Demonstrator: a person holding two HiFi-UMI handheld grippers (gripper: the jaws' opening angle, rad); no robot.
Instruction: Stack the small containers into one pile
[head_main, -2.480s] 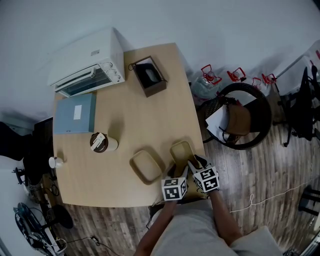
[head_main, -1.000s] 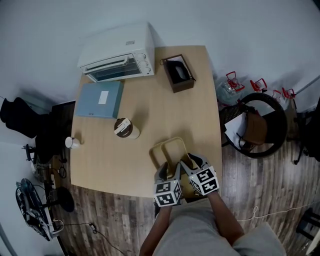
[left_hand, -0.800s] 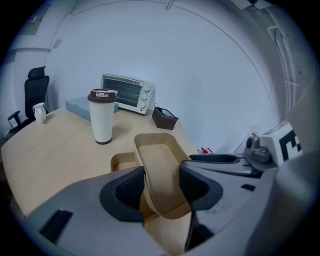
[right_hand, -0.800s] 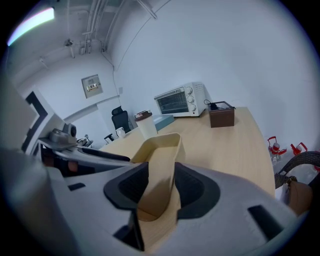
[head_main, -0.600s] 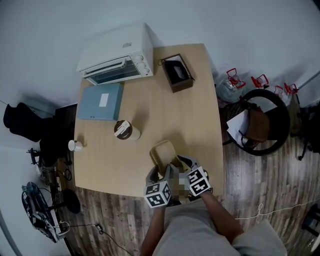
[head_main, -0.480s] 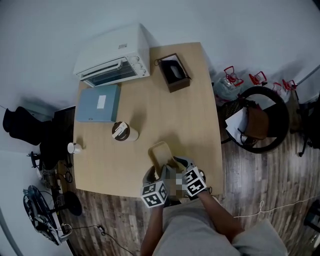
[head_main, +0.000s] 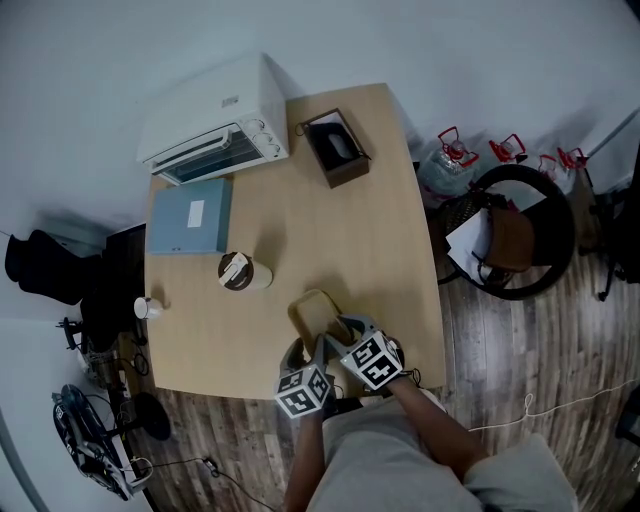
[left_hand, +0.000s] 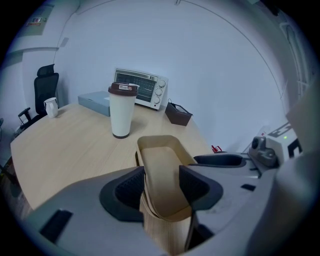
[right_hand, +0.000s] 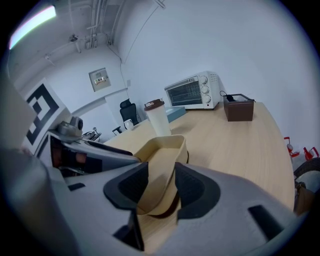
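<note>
Two tan, open-topped containers (head_main: 313, 312) with rounded-oblong outlines sit nested, one inside the other, as a single pile with the hollow sides up. The pile lies near the front edge of the bench (head_main: 300, 220), right of its middle, with its long axis pointing roughly away from that edge.
</note>
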